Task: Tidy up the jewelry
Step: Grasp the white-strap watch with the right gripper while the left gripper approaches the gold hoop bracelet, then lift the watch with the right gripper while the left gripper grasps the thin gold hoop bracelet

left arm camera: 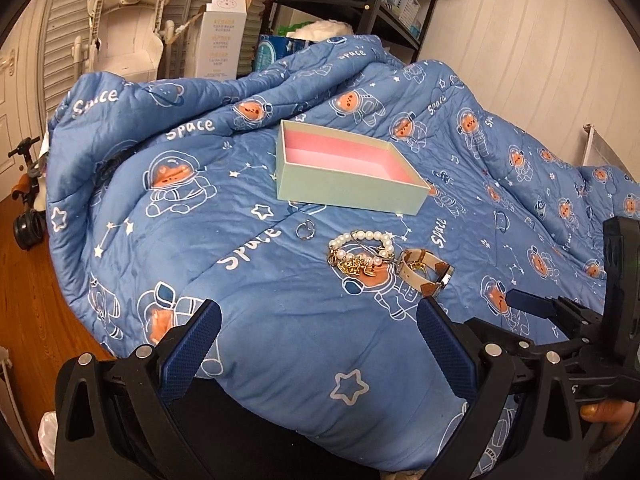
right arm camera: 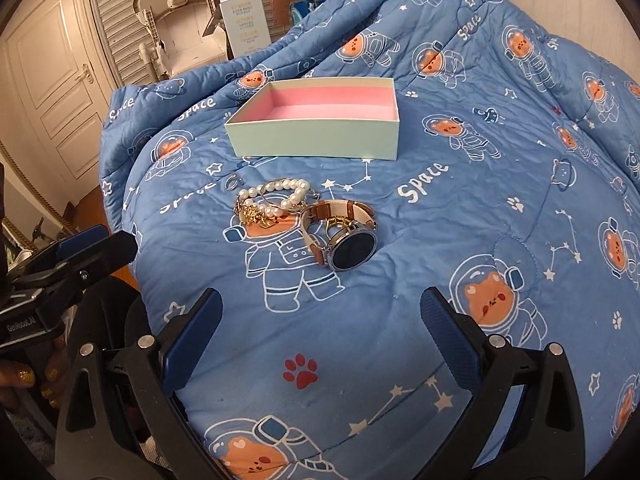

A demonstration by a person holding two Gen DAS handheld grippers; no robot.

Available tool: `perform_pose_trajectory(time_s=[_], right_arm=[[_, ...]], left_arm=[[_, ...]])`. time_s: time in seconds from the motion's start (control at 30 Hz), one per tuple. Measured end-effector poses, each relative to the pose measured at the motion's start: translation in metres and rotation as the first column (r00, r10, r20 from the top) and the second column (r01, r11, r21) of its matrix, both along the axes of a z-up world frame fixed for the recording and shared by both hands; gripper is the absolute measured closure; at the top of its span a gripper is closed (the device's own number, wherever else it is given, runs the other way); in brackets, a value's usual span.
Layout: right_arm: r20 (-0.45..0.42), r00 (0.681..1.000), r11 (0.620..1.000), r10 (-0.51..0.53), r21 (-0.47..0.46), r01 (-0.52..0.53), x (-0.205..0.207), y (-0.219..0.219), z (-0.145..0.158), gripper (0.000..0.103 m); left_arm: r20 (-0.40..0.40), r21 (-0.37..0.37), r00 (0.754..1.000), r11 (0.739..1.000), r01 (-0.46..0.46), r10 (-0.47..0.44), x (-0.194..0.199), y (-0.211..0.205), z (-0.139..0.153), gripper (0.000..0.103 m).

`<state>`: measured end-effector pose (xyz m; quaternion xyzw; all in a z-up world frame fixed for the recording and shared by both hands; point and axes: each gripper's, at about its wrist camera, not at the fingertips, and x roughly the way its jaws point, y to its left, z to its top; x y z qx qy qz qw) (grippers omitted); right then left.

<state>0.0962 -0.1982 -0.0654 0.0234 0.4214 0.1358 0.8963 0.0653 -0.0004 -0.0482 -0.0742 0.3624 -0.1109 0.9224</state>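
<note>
Quilt (right arm camera: 460, 208) printed "Space"; left gripper (left arm camera: 318, 322) and right gripper (right arm camera: 320, 310) jaws wide, holding nothing

Wooden floor (left arm camera: 36, 292), white paneled door (right arm camera: 52, 80), and seemingly slatted closet doors (right arm camera: 116, 12).

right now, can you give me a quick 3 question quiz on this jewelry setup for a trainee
1. True or false: the box already holds a piece of jewelry.
2. Multiple choice: what lies closest to the watch? A) the ring B) the pearl bracelet C) the box
3. Short answer: how do the left gripper and right gripper stand, and is either holding anything?

Key
1. False. Its pink inside is bare; all the jewelry lies on the blue quilt in front of it.
2. B. The pearl bracelet lies right beside the watch strap; the ring sits apart, nearer the box.
3. Both open, holding nothing, hovering short of the jewelry.
</note>
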Motion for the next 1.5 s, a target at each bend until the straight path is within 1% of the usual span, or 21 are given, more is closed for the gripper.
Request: perform_pose_trajectory(time_s=[0.13,0.23,0.3,0.37,0.5,0.53,0.57,0.7,0.8,0.93,1.0,1.13,1.27,1.37,1.43,1.5], right_arm=[[-0.046,0.998,0.999,0.03,0.024,-0.029,0.023,-0.007,-0.01,0.005],[-0.064,0.995,0.996,0.081,0.04,-0.079,0.038,-0.009,-0.015,0.006],[-0.066,0.992,0.994,0.111,0.018,-0.11,0.046,-0.006,-0.019,0.011],[-0.07,0.989,0.992,0.128,-0.004,-0.129,0.055,-0.004,-0.023,0.023],[-0.083,0.987,0.989,0.141,-0.024,-0.143,0.068,-0.003,-0.03,0.028],[-0.086,0.986,0.989,0.143,-0.027,-0.146,0.07,-0.003,-0.031,0.031],[-0.088,0.985,0.988,0.15,-0.029,-0.153,0.071,-0.002,-0.032,0.035],[-0.089,0.981,0.981,0.174,-0.068,-0.18,0.074,0.001,-0.036,0.041],[-0.092,0.976,0.976,0.199,-0.072,-0.206,0.074,0.003,-0.038,0.05],[-0.078,0.974,0.971,0.21,-0.1,-0.218,0.072,0.006,-0.038,0.053],[-0.081,0.976,0.975,0.202,-0.082,-0.208,0.073,0.003,-0.036,0.054],[-0.084,0.981,0.982,0.176,-0.047,-0.181,0.073,-0.007,-0.031,0.054],[-0.09,0.986,0.99,0.138,-0.001,-0.139,0.072,-0.022,-0.024,0.054],[-0.083,0.99,0.993,0.115,0.002,-0.115,0.069,-0.03,-0.021,0.054],[-0.082,0.991,0.994,0.105,0.008,-0.105,0.069,-0.034,-0.019,0.054],[-0.082,0.992,0.995,0.096,0.014,-0.095,0.069,-0.037,-0.019,0.054]], left_arm=[[-0.019,0.039,0.998,0.997,0.067,-0.066,0.014,-0.003,-0.007,0.008],[-0.041,0.038,0.994,0.994,0.1,-0.098,0.023,-0.003,-0.011,0.008],[-0.06,0.027,0.992,0.994,0.109,-0.108,0.029,-0.002,-0.014,0.009],[-0.079,0.013,0.99,0.993,0.117,-0.115,0.034,-0.002,-0.018,0.01],[-0.103,-0.008,0.986,0.992,0.128,-0.128,0.044,-0.002,-0.024,0.011],[-0.107,-0.01,0.985,0.991,0.135,-0.135,0.046,-0.003,-0.025,0.011],[-0.11,-0.011,0.984,0.99,0.142,-0.143,0.047,-0.004,-0.026,0.012],[-0.12,-0.001,0.978,0.985,0.173,-0.171,0.053,-0.011,-0.029,0.014],[-0.125,0.01,0.973,0.981,0.196,-0.193,0.058,-0.015,-0.031,0.019],[-0.124,0.036,0.966,0.972,0.234,-0.228,0.067,-0.025,-0.032,0.026],[-0.118,0.057,0.961,0.965,0.257,-0.249,0.072,-0.032,-0.032,0.028],[-0.103,0.098,0.949,0.947,0.307,-0.297,0.081,-0.045,-0.029,0.028],[-0.083,0.136,0.924,0.914,0.381,-0.373,0.093,-0.061,-0.025,0.028],[-0.087,0.158,0.906,0.892,0.424,-0.415,0.105,-0.071,-0.025,0.028],[-0.095,0.153,0.89,0.877,0.456,-0.446,0.113,-0.076,-0.026,0.028],[-0.106,0.166,0.882,0.866,0.472,-0.46,0.118,-0.082,-0.029,0.028]])
